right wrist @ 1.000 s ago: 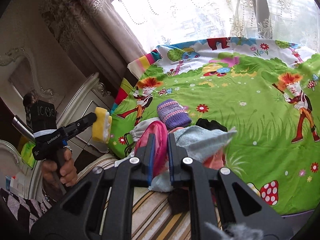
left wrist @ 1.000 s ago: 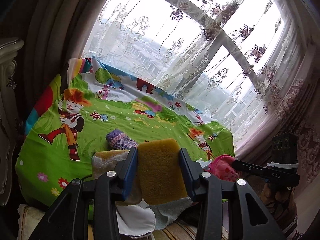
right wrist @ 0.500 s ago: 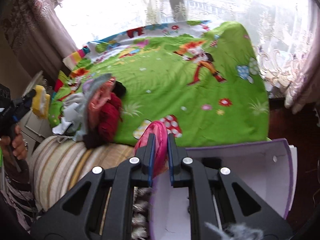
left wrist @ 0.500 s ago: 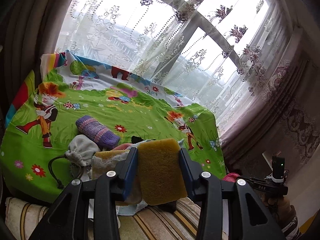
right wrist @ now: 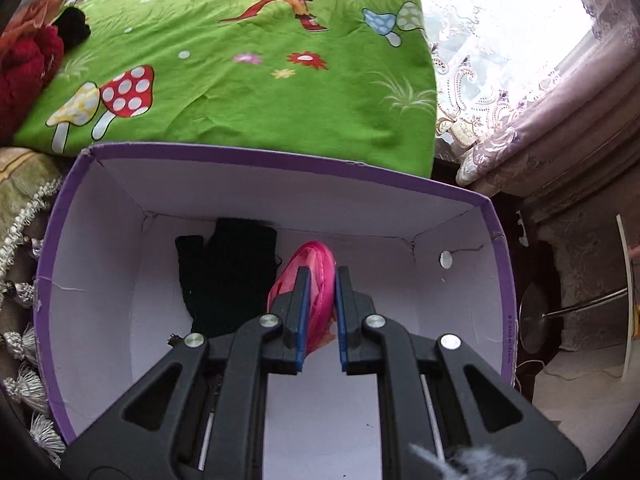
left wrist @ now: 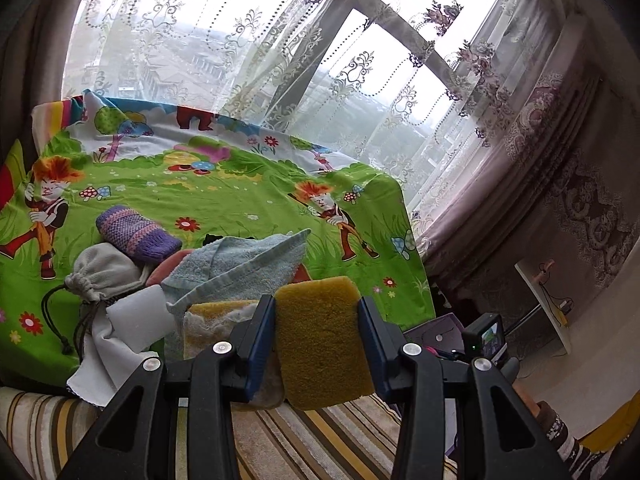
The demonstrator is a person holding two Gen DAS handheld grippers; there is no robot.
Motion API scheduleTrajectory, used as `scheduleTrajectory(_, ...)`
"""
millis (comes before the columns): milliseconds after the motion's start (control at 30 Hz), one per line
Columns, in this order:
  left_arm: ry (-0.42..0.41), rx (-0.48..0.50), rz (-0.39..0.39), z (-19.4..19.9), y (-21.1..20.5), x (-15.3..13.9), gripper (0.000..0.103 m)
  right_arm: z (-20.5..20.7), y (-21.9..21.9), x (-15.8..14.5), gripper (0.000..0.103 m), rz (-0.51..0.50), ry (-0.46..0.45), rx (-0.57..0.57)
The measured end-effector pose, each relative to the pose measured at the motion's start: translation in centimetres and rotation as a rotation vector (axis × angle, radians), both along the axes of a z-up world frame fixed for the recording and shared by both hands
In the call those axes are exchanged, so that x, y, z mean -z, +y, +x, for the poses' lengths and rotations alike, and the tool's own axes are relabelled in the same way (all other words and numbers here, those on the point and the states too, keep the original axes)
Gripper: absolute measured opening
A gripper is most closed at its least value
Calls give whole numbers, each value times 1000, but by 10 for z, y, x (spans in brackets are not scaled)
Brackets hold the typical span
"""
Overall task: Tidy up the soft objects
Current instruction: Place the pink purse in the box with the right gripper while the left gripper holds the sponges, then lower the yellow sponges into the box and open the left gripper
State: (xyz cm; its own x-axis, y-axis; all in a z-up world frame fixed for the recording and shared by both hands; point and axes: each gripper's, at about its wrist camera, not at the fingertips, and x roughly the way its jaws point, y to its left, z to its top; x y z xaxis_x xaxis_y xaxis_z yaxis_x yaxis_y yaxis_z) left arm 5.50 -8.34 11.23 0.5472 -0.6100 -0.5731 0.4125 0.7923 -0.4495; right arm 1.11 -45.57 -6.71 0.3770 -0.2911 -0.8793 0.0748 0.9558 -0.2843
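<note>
Two grippers each carried a load. The right gripper (right wrist: 320,312) was clamped on a pink pouch (right wrist: 310,280) over the purple box (right wrist: 280,160), while the left gripper (left wrist: 318,340) was clamped on a yellow sponge (left wrist: 320,344) above the striped cushion (left wrist: 320,440). If the right jaws let go too high, the pouch would likely land on the black glove (right wrist: 228,272) at ten o'clock or catch the rim. More soft things waited on the green sheet (left wrist: 240,208): a blue towel (left wrist: 240,268), a purple knit (left wrist: 136,232) and a grey drawstring bag (left wrist: 104,276), at about ten o'clock of the sponge.
</note>
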Motion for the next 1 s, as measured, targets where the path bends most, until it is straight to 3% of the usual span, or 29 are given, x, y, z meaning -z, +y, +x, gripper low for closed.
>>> scheduleTrajectory(233,6,20,13,-3,-11,1,43,15,37,30,15,-40,58,-112)
scheduleTrajectory(400,13,24,13,-2,-13,3,43,17,51,34,19,-82,59,-155)
scheduleTrajectory(433,14,24,13,-2,-14,3,43,16,53,33,20,-69,57,-160)
scheduleTrajectory(533,15,27,14,-3,-14,4,43,16,53,36,37,56,86,-178)
scheduleTrajectory(600,13,26,14,-3,-14,3,43,14,48,39,59,158,96,-170)
scheduleTrajectory(700,16,24,14,-2,-13,4,43,11,34,42,62,255,99,-122)
scheduleTrajectory(867,22,34,15,-3,-18,6,43,9,12,54,63,290,154,-43)
scheduleTrajectory(1000,23,36,17,-3,-20,6,43,7,5,54,70,348,154,-37)
